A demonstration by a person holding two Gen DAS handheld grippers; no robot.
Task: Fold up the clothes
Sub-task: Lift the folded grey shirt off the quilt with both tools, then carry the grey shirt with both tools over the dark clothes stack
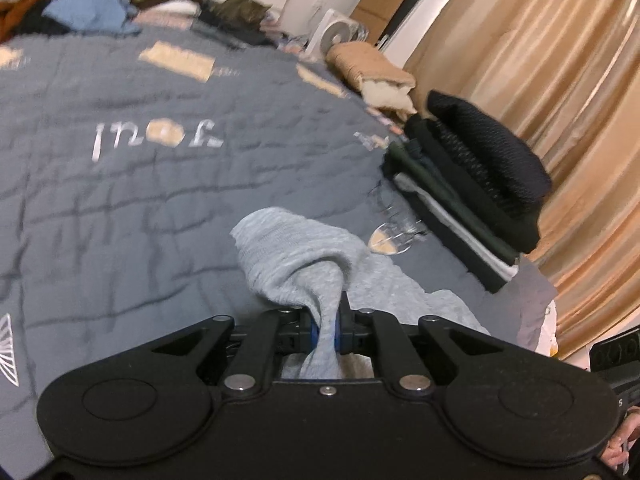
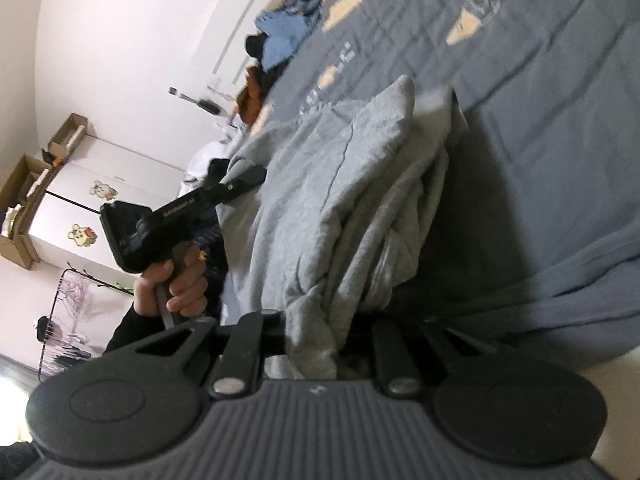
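STEP: grey garment (image 1: 296,256) pinched in both claws, low centre of each wrist view, over the quilt (image 1: 120,168) | LEFT: left gripper (image 1: 326,330) clamped on a bunched edge | RIGHT: right gripper (image 2: 316,340) nipped onto thick folds | NEXT: judging by the bunching, spread the hands to pull the cloth flat before folding.

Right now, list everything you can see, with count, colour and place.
garment: one, light grey, bunched on the bed, pinched at two spots
quilt: one, grey with tan patches, covering the bed
folded stack: one, mostly black, bed's right edge
unfolded heap: one, blue, black, brown, far end
blanket: one, tan, far right edge
fan: one, white, beyond bed
curtain: tan, right
left gripper: black, shut on garment
right gripper: black, shut on garment
hand: holding left gripper
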